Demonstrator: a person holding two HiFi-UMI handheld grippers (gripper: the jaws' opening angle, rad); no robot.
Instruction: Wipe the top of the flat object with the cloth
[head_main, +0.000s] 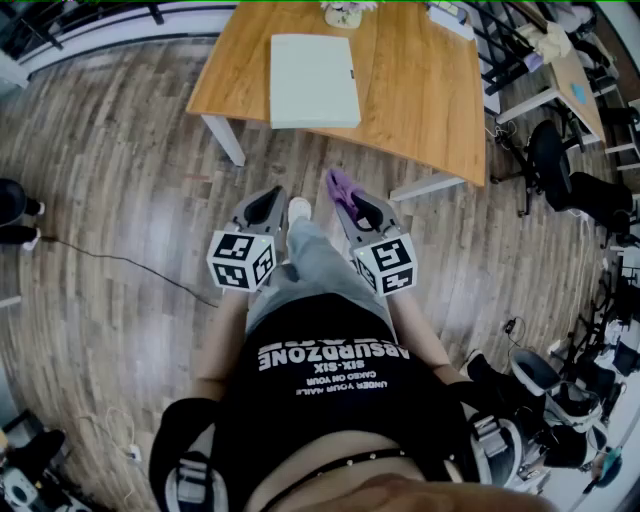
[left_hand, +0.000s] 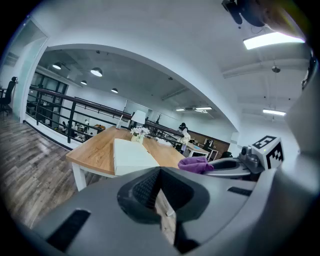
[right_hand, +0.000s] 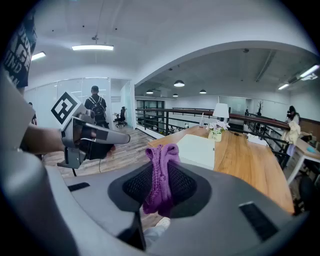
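A pale flat rectangular object (head_main: 313, 80) lies on the wooden table (head_main: 420, 90), also seen as the flat object (left_hand: 131, 155) and the flat object (right_hand: 197, 150). My right gripper (head_main: 352, 203) is shut on a purple cloth (head_main: 340, 187), well short of the table over the floor; the cloth (right_hand: 161, 180) hangs folded between its jaws. My left gripper (head_main: 268, 203) is beside it at the same height, shut with nothing in it. The cloth (left_hand: 196, 164) shows at the right of the left gripper view.
A small vase of flowers (head_main: 345, 12) stands at the table's far edge. Office chairs (head_main: 560, 165) and other desks are to the right. A black cable (head_main: 110, 262) runs over the wood floor at the left. A railing (right_hand: 165, 120) and a standing person (right_hand: 94, 107) are behind.
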